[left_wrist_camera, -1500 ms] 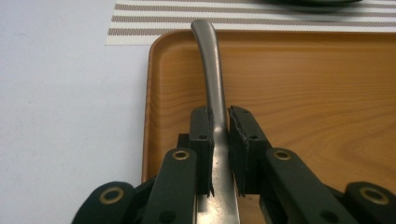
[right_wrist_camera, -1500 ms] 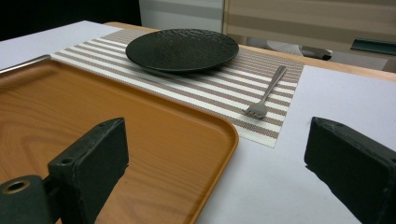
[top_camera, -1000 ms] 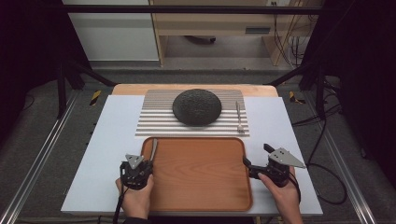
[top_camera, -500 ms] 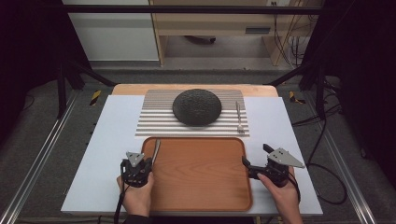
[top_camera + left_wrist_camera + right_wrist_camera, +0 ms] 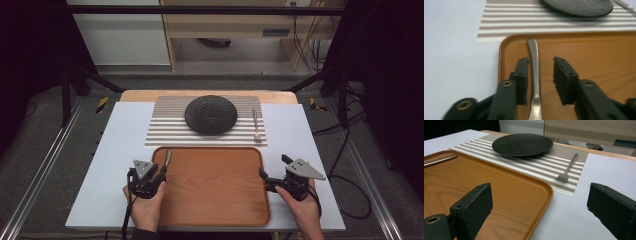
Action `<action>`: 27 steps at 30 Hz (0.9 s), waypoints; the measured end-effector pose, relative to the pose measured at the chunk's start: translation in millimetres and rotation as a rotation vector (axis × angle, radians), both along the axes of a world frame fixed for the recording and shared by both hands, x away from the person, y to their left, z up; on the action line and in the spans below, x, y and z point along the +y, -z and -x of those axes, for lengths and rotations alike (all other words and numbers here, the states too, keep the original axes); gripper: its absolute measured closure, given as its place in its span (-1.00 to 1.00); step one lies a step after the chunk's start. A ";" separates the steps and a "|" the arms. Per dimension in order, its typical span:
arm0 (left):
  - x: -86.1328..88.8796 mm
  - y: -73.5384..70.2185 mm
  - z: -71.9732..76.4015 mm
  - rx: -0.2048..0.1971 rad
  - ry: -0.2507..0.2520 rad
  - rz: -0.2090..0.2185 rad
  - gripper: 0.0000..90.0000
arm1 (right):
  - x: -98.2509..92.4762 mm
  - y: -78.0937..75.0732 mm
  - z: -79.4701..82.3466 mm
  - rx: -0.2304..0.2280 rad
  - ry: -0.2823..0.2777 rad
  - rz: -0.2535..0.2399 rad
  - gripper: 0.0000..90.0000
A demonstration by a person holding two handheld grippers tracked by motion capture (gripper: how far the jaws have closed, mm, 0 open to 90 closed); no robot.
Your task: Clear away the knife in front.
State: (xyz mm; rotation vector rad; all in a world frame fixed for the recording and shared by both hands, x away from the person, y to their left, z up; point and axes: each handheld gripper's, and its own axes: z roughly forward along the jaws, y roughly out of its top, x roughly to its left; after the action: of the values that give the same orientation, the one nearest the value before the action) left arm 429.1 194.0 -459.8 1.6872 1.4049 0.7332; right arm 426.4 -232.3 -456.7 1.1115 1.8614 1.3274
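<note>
At the near edge of the worktop point(image 5: 110, 150), our left tongs point(image 5: 540, 80) sit over the left side of the wooden tray point(image 5: 215, 200), and their jaws have just been opening: they now stand partly apart, with the metal utensil handle point(image 5: 535, 65) lying on the tray between them. In the left gripper view the handle runs close along the left pad while the right pad stands clear of it, so we judge that nothing is clamped (the utensil's working end is hidden below the frame, so we cannot tell whether it is a knife or a spoon).

Our right tongs point(image 5: 539, 207) rest at the tray's right rim with the jaws spread wide and nothing held; in the right gripper view one jaw hangs over the tray and the other over the bare worktop.

To do this step well, we should centre the left tongs on the handle, so that both pads meet it together, and close squarely across its narrow part. A thin polished handle will likely slip or twist if pinched off-centre. We should also keep the jaw tips just above the tray floor to avoid scraping it.

Farther off lies the striped placemat point(image 5: 170, 130), with the black plate point(image 5: 211, 115) in its middle and a fork point(image 5: 256, 125) to the plate's right. The open strip of mat left of the plate looks like the natural spot for this utensil.
</note>
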 end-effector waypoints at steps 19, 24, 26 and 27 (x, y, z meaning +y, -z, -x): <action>54.8 -13.3 -25.0 -0.178 0.102 0.015 -0.58 | 10.8 -3.4 -7.6 0.057 0.056 -0.012 -0.84; 69.2 -13.3 -25.1 -0.210 0.099 0.032 -0.68 | 17.3 -14.2 -15.8 0.070 0.068 0.023 -0.82; 75.3 -10.9 -25.7 -0.231 0.112 0.030 -0.73 | 20.0 -19.6 -18.0 0.077 0.069 0.016 -0.83; 77.1 -9.6 -26.2 -0.238 0.116 0.007 -0.75 | 21.0 -22.2 -19.7 0.082 0.066 0.014 -0.84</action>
State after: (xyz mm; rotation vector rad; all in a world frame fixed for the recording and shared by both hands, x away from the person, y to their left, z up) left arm 455.3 271.1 -450.2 1.6031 1.1345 0.8326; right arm 446.1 -211.3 -434.5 1.2264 1.8725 1.2469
